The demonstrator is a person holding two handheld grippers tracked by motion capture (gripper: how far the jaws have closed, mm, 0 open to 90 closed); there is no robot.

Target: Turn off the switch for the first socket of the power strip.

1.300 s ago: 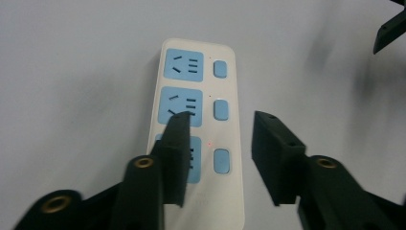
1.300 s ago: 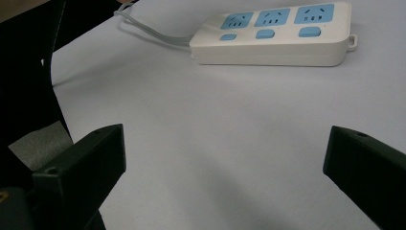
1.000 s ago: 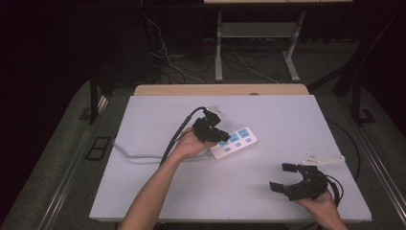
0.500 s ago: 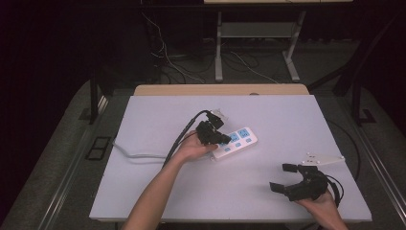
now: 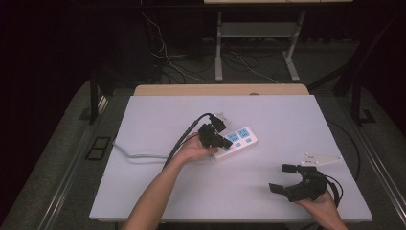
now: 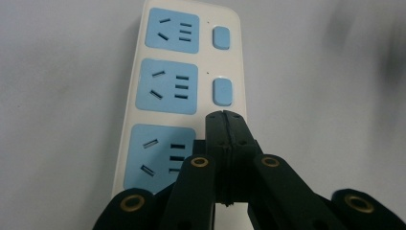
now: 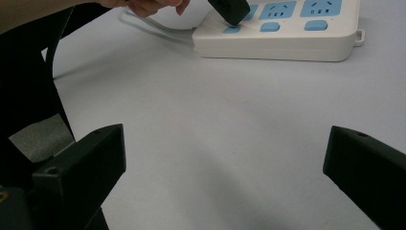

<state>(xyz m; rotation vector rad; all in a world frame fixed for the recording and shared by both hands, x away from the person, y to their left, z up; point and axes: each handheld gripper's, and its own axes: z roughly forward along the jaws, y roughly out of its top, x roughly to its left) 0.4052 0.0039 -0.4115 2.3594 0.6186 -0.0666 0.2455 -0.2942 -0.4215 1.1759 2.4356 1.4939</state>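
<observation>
Here the power strip (image 5: pixel 234 142) lies near the middle of the table (image 5: pixel 158 115), a little toward the person's side, set at a slant, with its grey cable (image 5: pixel 129 152) running off toward the left edge. The left gripper (image 5: pixel 221 142) is at the strip's cable end, its fingers pressed flat together with no gap and nothing between them. In the left gripper view their joined tips (image 6: pixel 224 125) sit over the strip's switch column, just below the middle switch (image 6: pixel 222 92) and beside the nearest socket (image 6: pixel 158 158); the right gripper view shows the tip (image 7: pixel 230 10) down at the end switch (image 7: pixel 232 29), though actual contact cannot be made out.

The right gripper (image 5: pixel 286 178) is well apart from the strip, near the table's near right corner, its fingers spread wide and empty, pointing toward the strip across bare table. A flat white plate (image 5: pixel 320 158) lies just beyond it.

The strip is a cream-white bar with three pale blue sockets in a row, each paired with a small rounded blue switch, and a small loop tab (image 7: pixel 359 34) at the end away from the cable.
</observation>
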